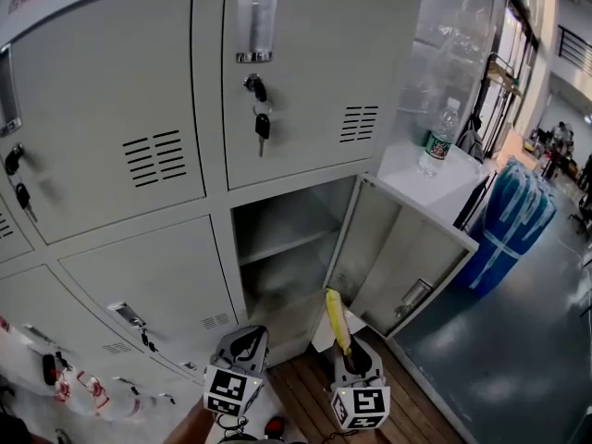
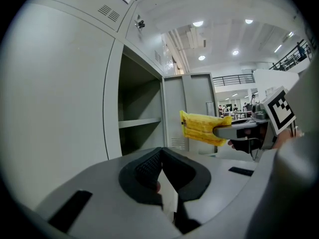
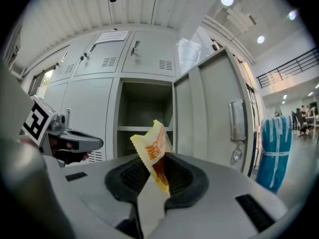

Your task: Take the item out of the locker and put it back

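Grey metal lockers [image 1: 111, 155] fill the left and centre of the head view, with closed doors, louvred vents and keys hanging in the locks. Low in front of them, the left tongs [image 1: 242, 345] are drawn narrow, pads together, with nothing between them. Just to their right, one lower locker compartment [image 1: 287, 248] stands open, with a single bare shelf across it. The right tongs [image 1: 344, 350] are clamped on a flat yellow snack packet with orange print [image 1: 338, 320], which sticks up out of the pads in front of that opening, outside the locker. Brown wooden planks [image 1: 305, 387] lie beneath both tongs. The compartment's grey door [image 1: 398, 257] is swung out to the right. Beyond it, a clear plastic bottle with a green label [image 1: 437, 139] stands upright on a white ledge [image 1: 416, 181]. Farther right, a blue plastic-wrapped bundle [image 1: 509, 220] rests on the dark grey-green floor [image 1: 518, 340]. Overhead, round lamps [image 2: 199, 23] are lit in a high white ceiling.
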`<state>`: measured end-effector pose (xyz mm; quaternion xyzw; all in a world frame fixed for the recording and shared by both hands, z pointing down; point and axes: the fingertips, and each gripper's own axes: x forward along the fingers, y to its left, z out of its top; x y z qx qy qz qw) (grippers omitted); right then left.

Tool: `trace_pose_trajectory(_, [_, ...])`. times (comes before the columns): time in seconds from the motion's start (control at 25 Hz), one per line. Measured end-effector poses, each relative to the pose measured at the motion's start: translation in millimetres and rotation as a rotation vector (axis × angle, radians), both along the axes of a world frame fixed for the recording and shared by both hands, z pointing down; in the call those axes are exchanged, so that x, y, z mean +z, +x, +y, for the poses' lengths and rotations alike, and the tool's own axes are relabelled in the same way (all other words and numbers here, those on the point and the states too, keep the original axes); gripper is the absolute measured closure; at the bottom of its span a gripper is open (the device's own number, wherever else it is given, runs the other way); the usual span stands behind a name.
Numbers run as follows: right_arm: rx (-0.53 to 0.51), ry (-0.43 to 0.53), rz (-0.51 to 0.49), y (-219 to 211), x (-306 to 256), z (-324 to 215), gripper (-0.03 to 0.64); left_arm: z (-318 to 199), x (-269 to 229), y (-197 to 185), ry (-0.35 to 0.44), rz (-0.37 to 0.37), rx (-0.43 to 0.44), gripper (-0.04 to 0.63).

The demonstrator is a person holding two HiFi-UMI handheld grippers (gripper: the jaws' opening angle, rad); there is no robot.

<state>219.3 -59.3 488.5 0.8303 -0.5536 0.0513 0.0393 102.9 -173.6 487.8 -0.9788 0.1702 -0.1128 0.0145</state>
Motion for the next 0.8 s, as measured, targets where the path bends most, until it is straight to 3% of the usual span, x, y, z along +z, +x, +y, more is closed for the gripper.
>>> trace_pose_trajectory(0.44, [0.038,0.006,-0.113,-9.1,24.4,38.3,0.528,9.7,2.7,-2.9,-0.008,-0.011,0.002,0.574])
trace_pose_trajectory(0.8, [0.038,0.016,-0.111,-12.1,25.0,47.0,0.529,15.2,5.9,-4.4,-0.013,-0.015,0.009,0.574])
